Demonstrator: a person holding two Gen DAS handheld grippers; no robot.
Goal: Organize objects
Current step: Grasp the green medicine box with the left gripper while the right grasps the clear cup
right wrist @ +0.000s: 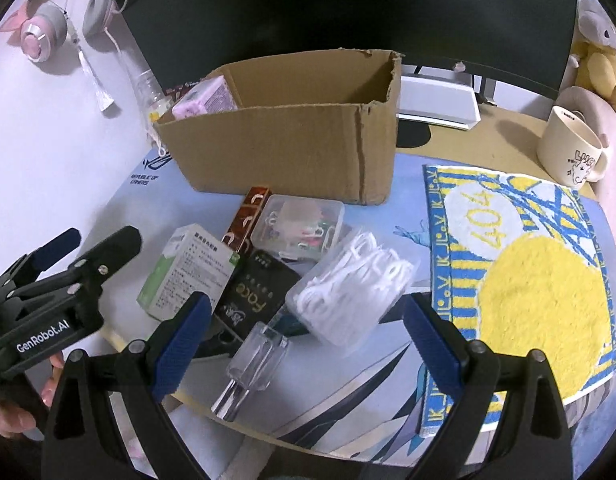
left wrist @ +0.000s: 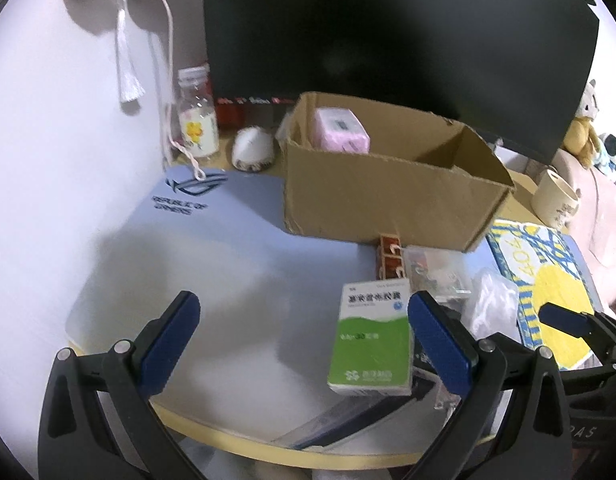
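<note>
Both hand-held grippers are wide open and empty. The left hand-held gripper (left wrist: 303, 322) hovers over the front edge of the surface (left wrist: 211, 264), with its right finger just beside the green box (left wrist: 372, 344). The right hand-held gripper (right wrist: 305, 324) hangs over the front of the clutter, and the floss tub (right wrist: 348, 284) and a clear vial (right wrist: 253, 364) lie between its fingers.

Task items: a heap near the front edge, in front of the carton (right wrist: 291, 140). It holds the green box, a brown pack (right wrist: 247, 216), a clear clip case (right wrist: 299, 220), a black "Face" pack (right wrist: 253, 300), the floss tub and the vial.

Risks (judgement):
- The vial lies at the front edge, partly overhanging as far as I can tell. A nudge from the right fingers could roll it off.
- The green box leans on its neighbours. If the left gripper closes off-centre, the box may tip or push the heap.
- The two grippers are close together, so they may clash if both reach into the heap.
- The floss tub looks thin-walled, and a hard squeeze could pop or dent it.

Containers:
- Carton: open top, near the back. A pink box (left wrist: 340, 130) sits at its left end. The rest looks empty, but the floor is only partly seen.
- Clip case: lid shut, with small coloured bits inside.
- Floss tub: white picks inside.
- Mug (right wrist: 568, 152): at the back right. Its contents are not visible.
</note>
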